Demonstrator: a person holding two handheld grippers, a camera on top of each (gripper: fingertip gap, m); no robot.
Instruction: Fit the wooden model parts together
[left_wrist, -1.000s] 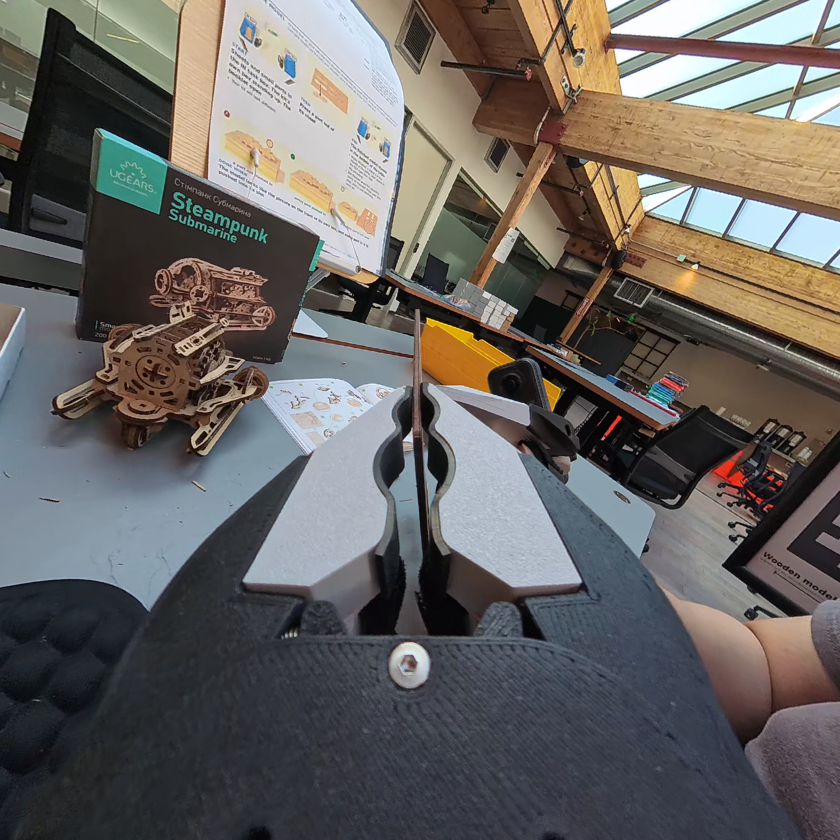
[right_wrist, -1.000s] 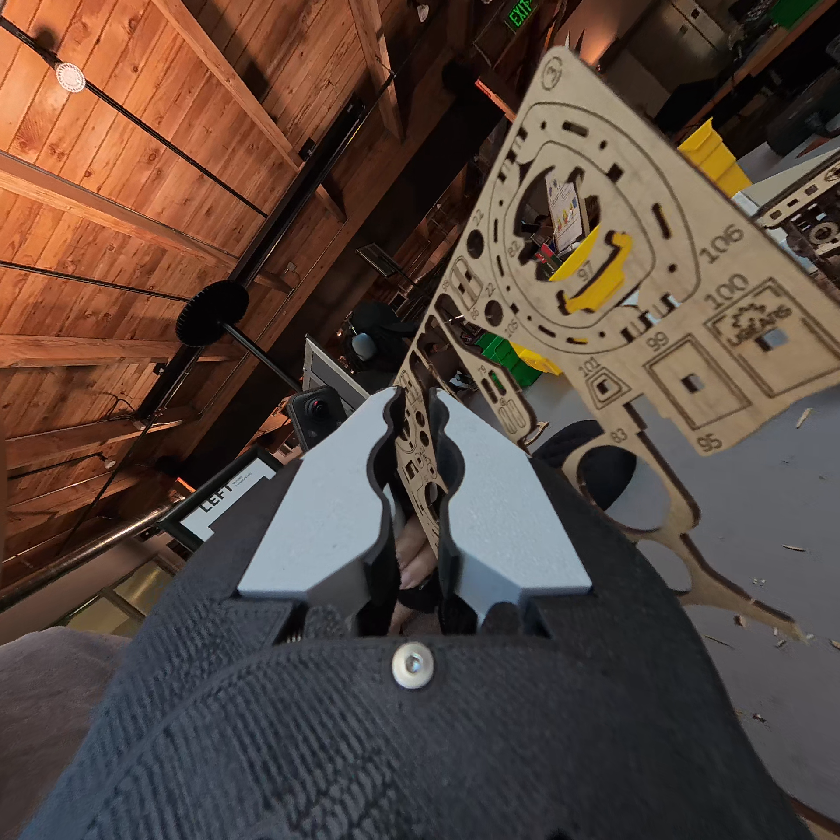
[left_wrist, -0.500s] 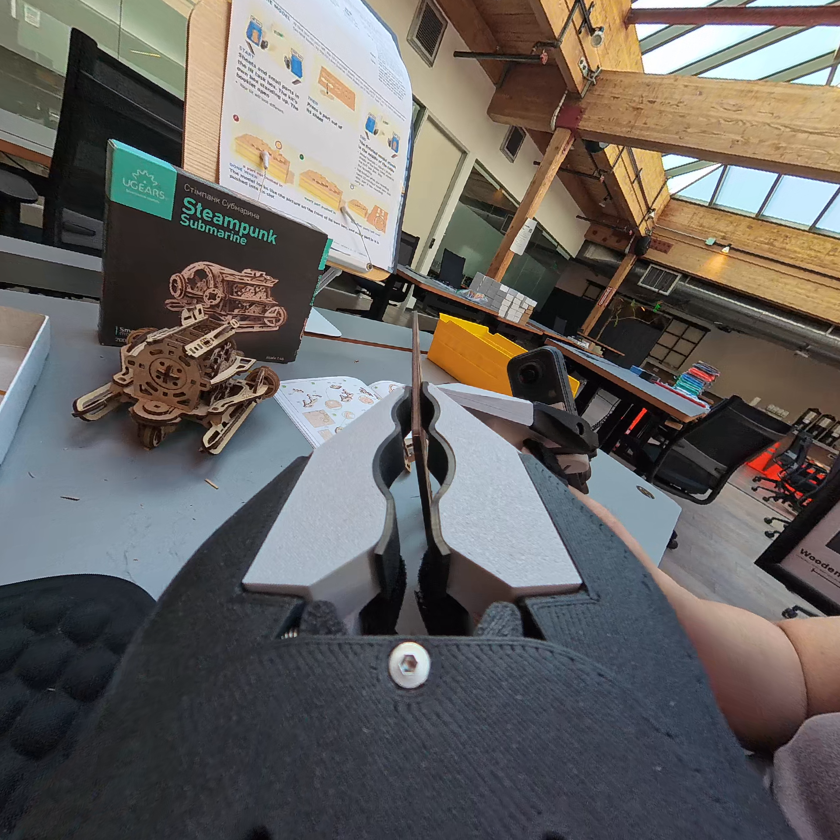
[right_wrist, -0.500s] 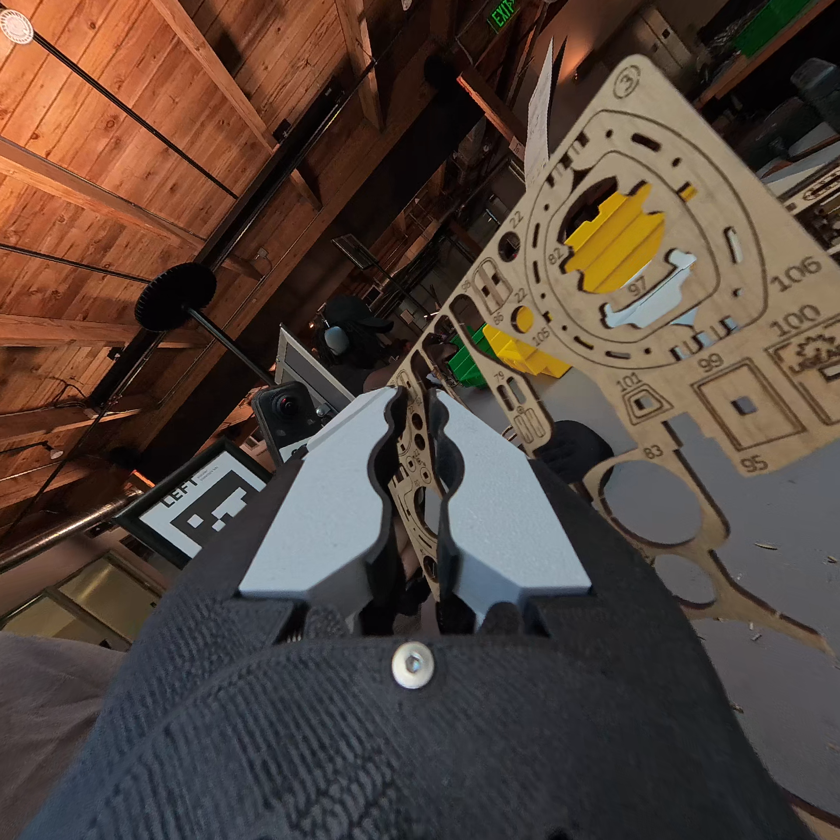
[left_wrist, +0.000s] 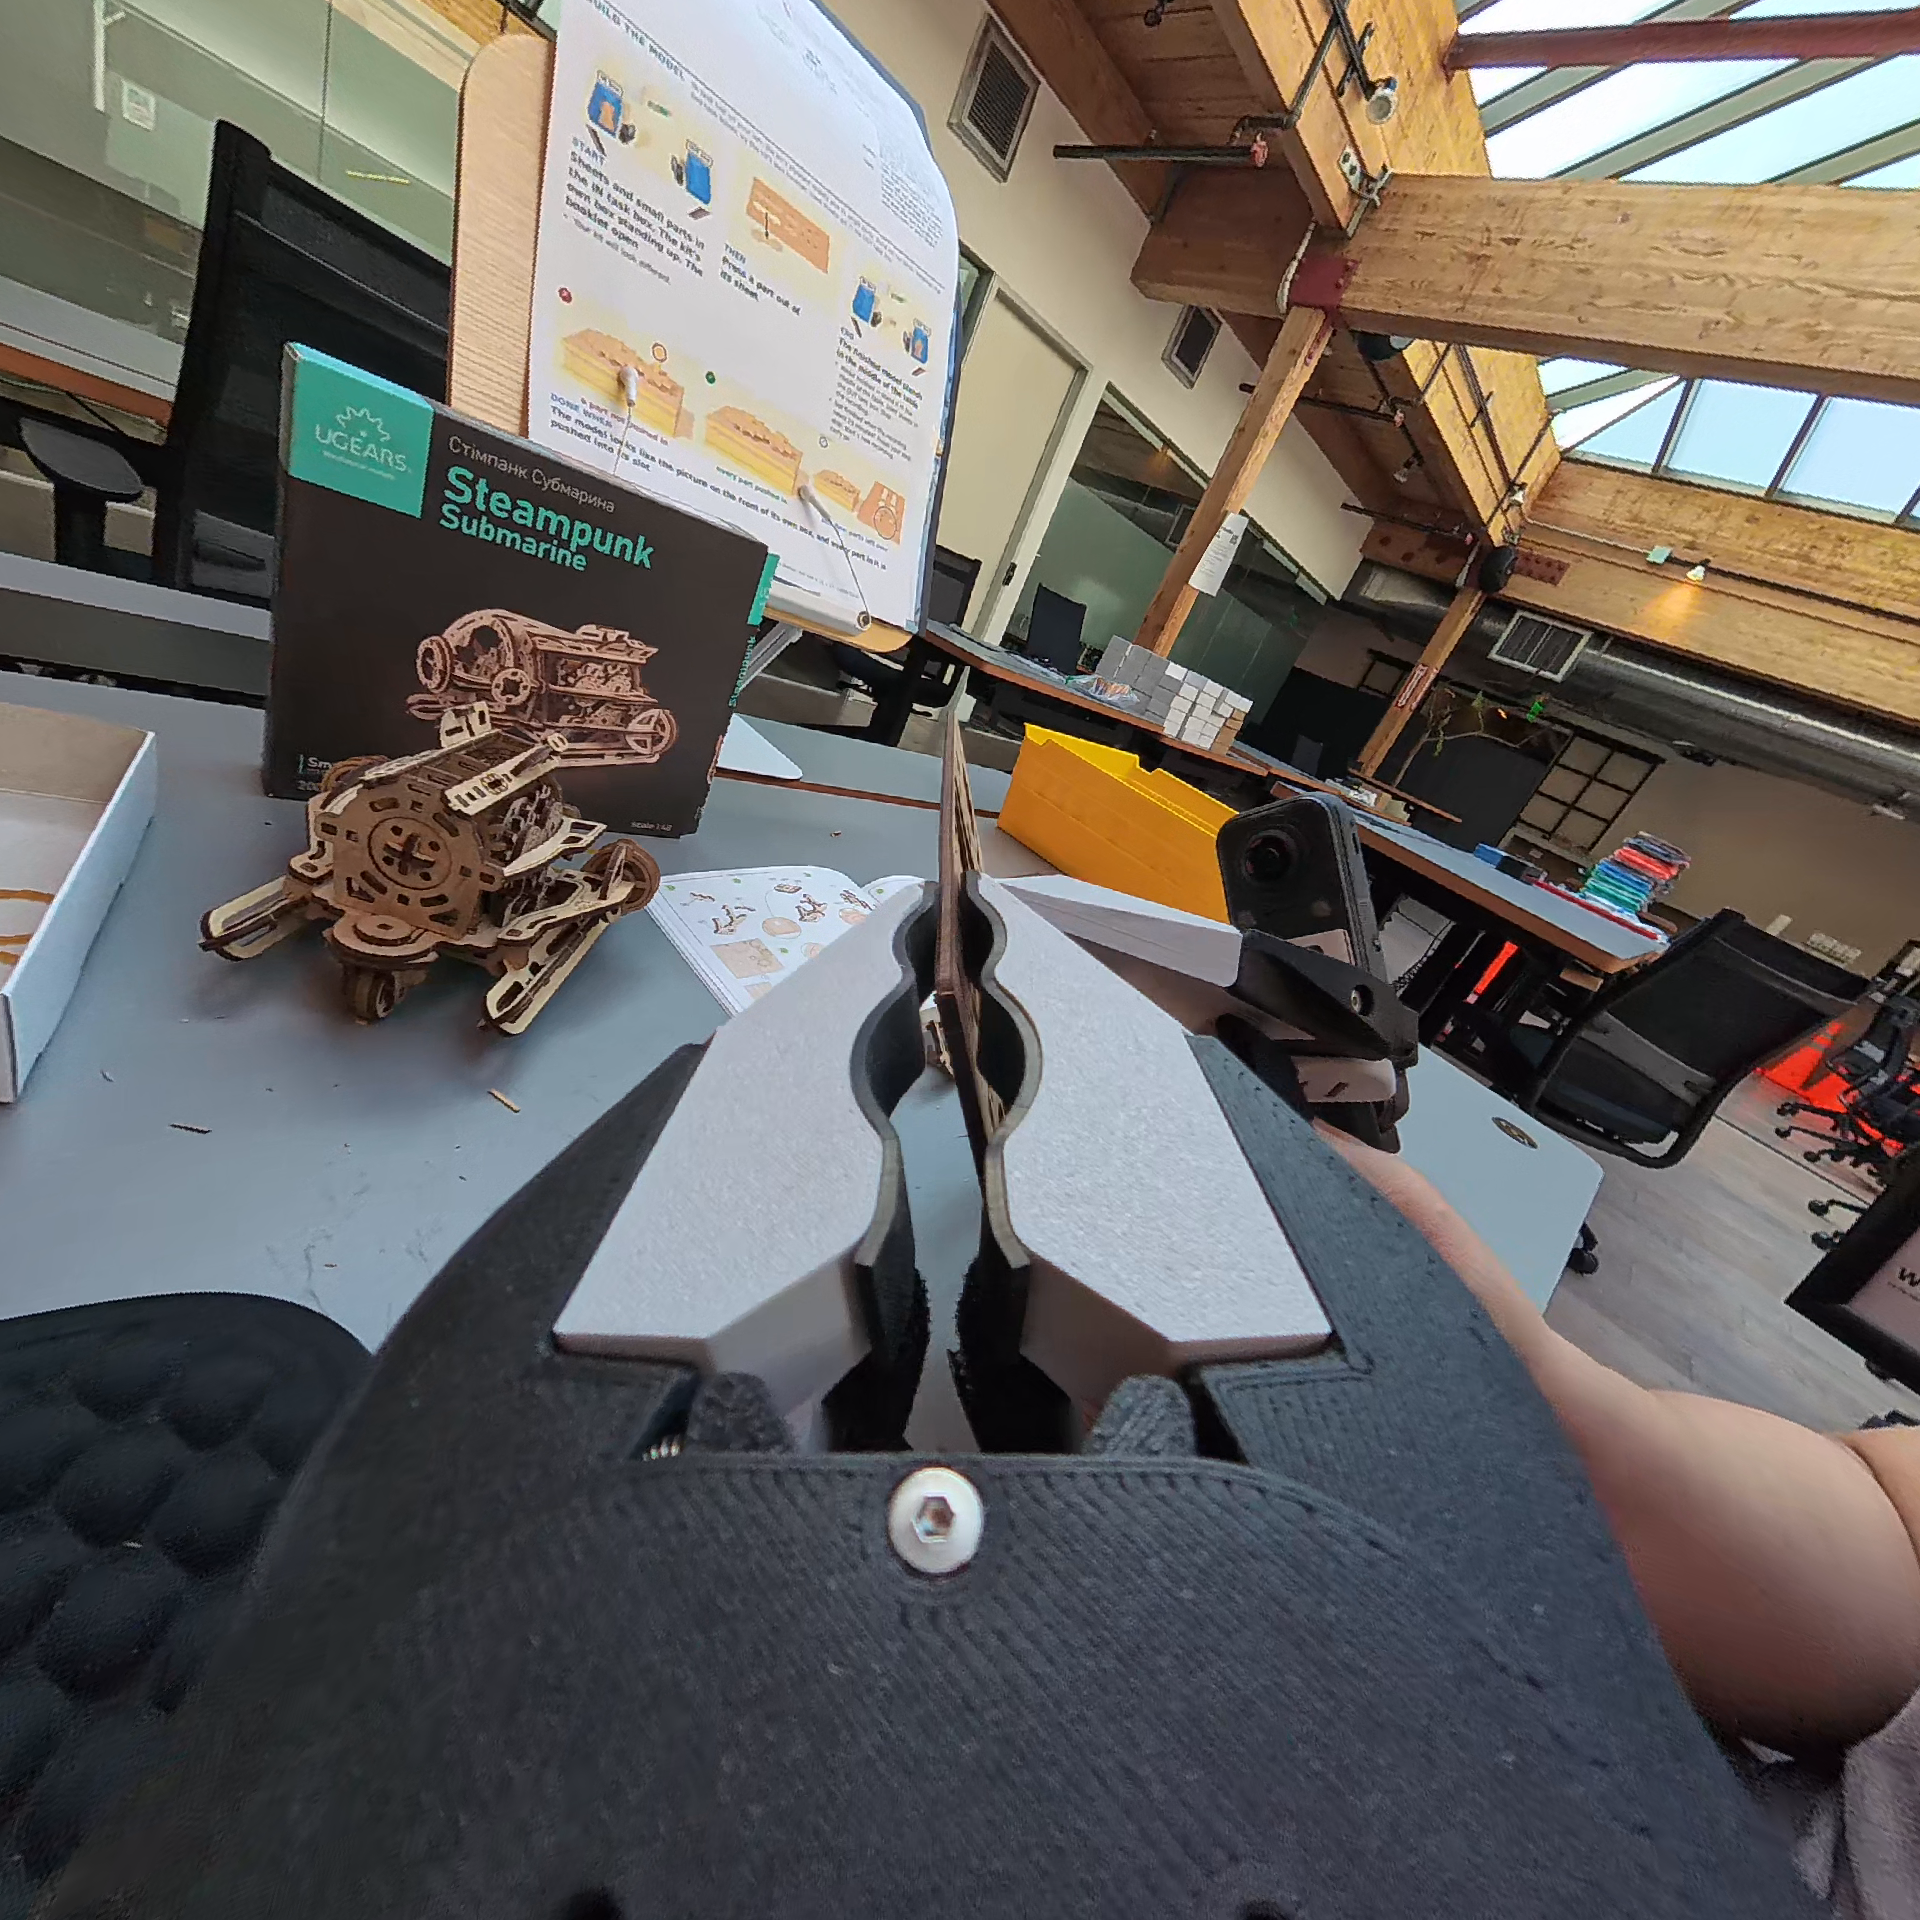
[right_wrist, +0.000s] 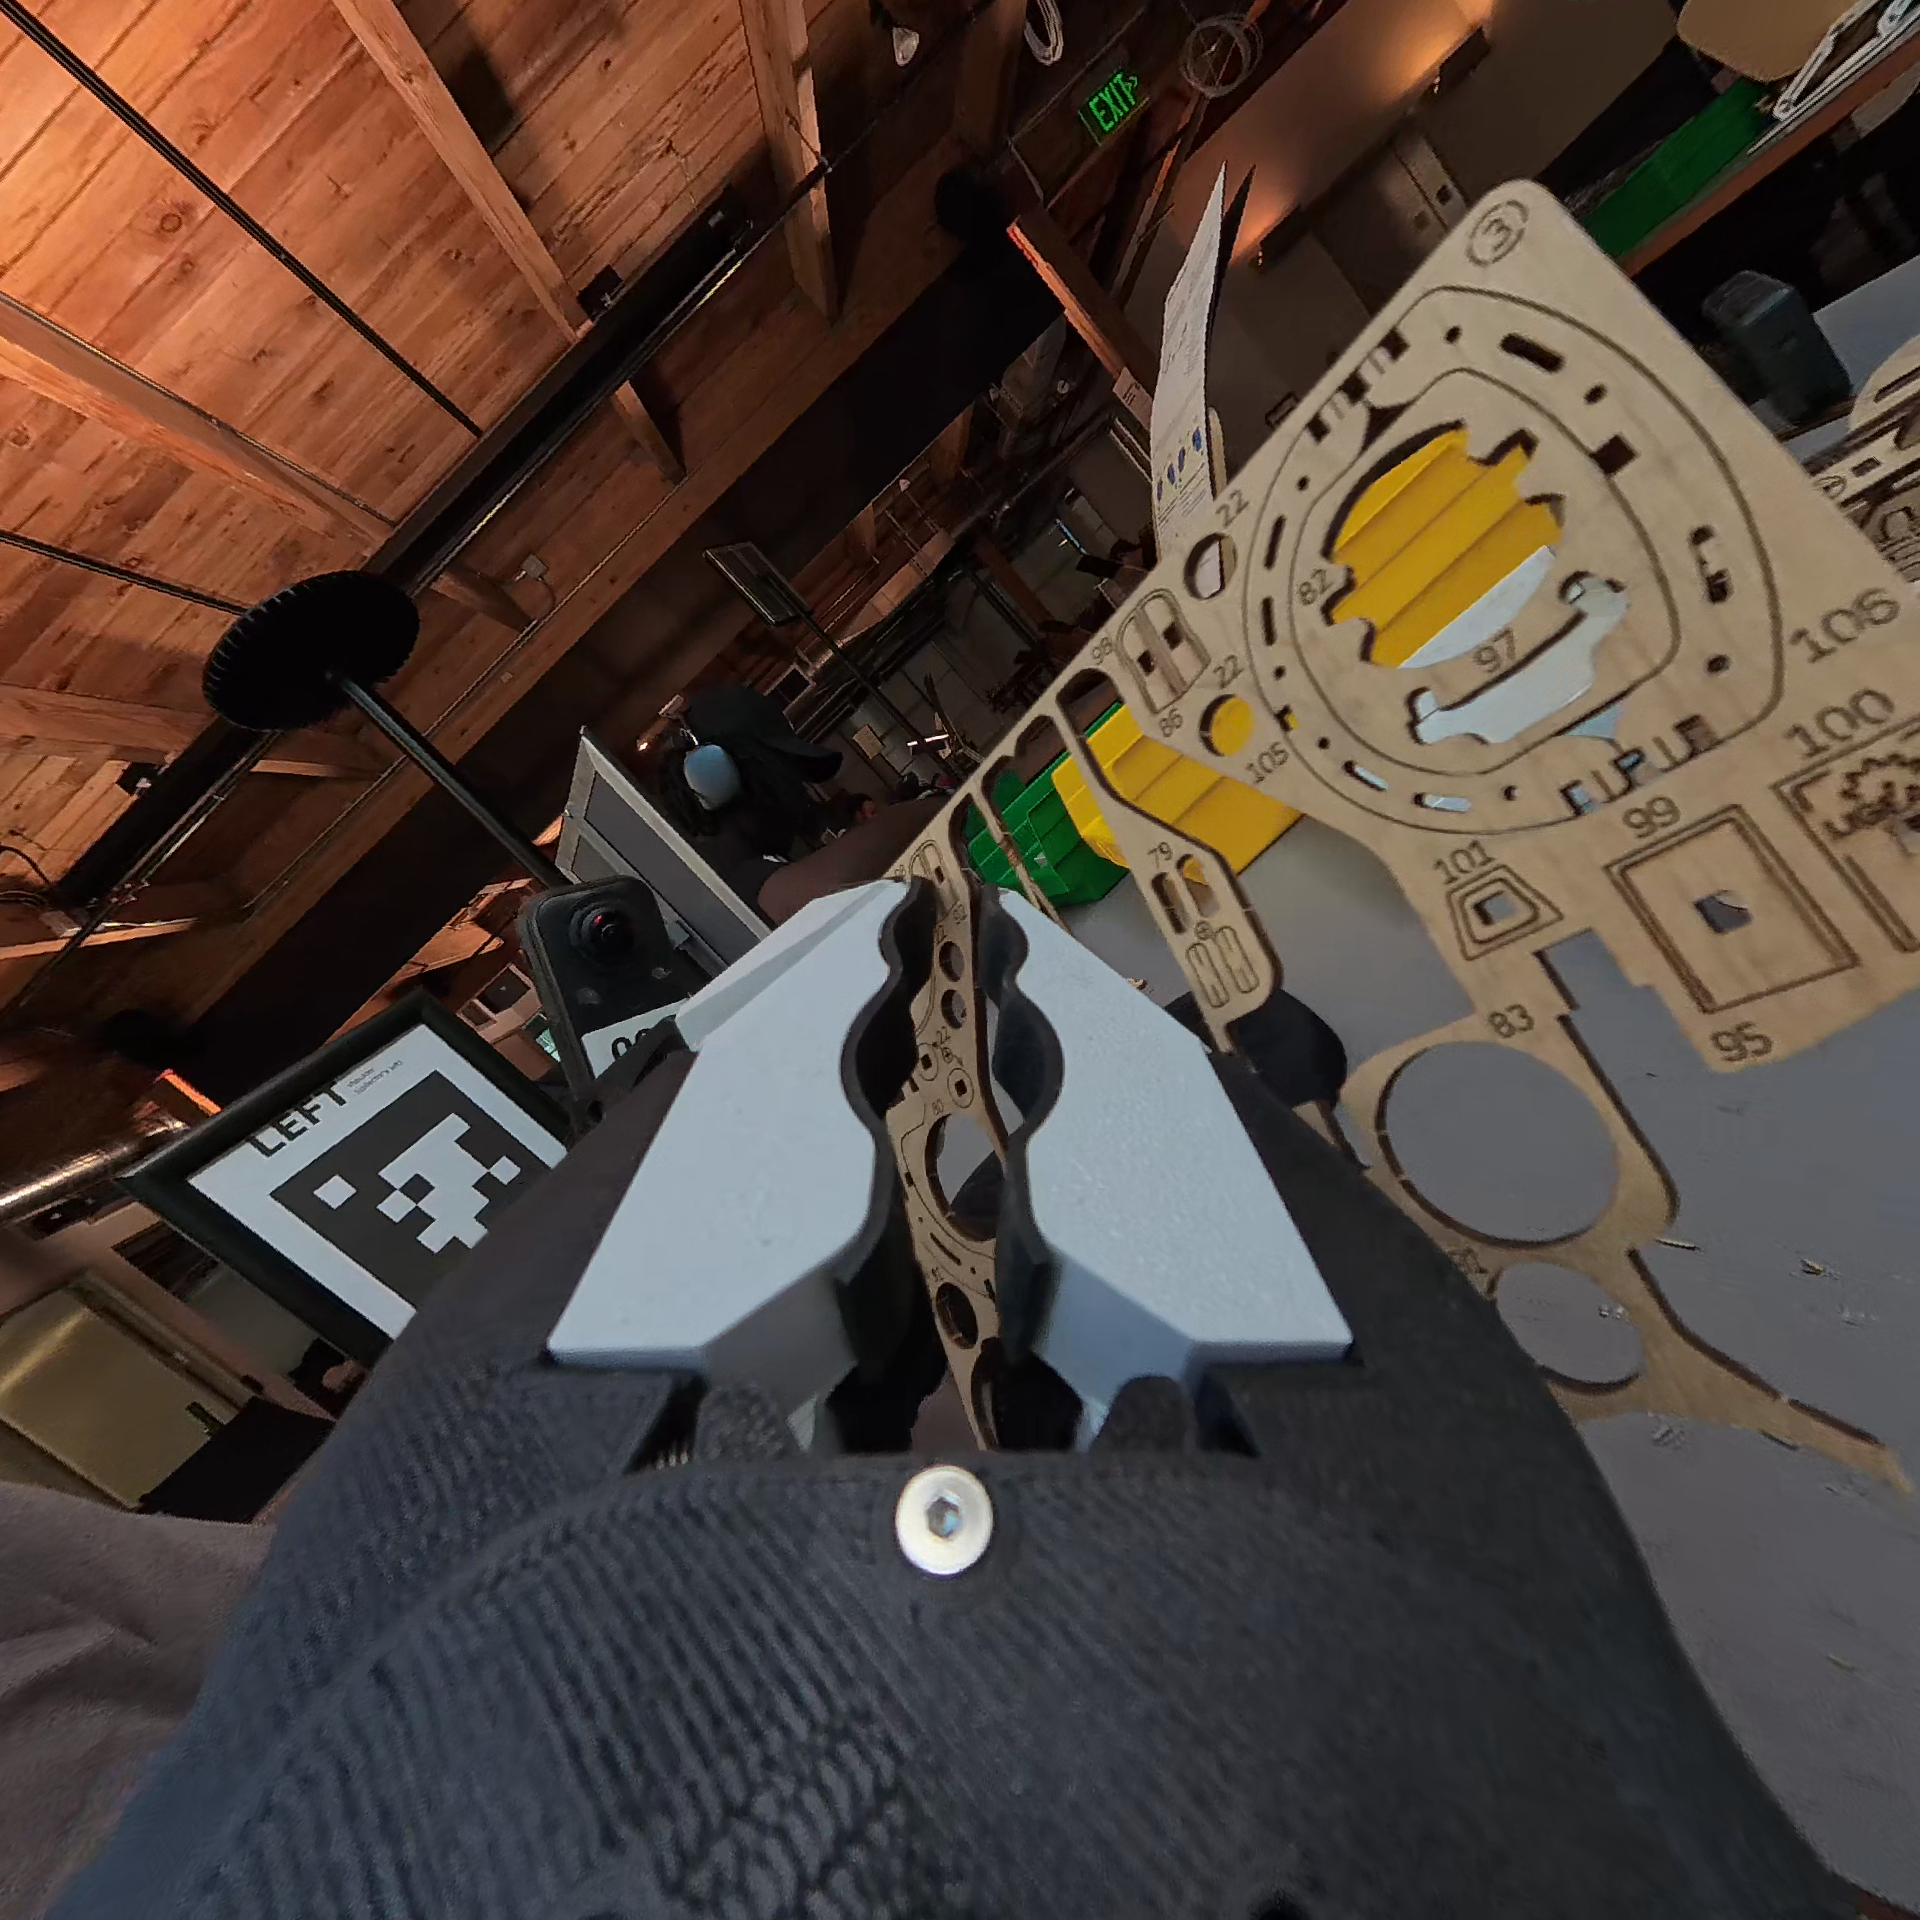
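Evidently a part is yet to be freed: both the left gripper and the right gripper have fingers clamped on the plywood sheet, held upright beside the half-built model; next, press a piece out

Count by kind, left wrist view unless noted:

- One laser-cut plywood parts sheet, centre to right of the right wrist view.
- One assembled wooden model, left of centre.
- One dark kit box, upper left.
- One instruction poster, top centre.
- One open booklet, centre.
- One white tray, left edge.
- One yellow bin, right of centre.
- Two grippers: left gripper; right gripper.
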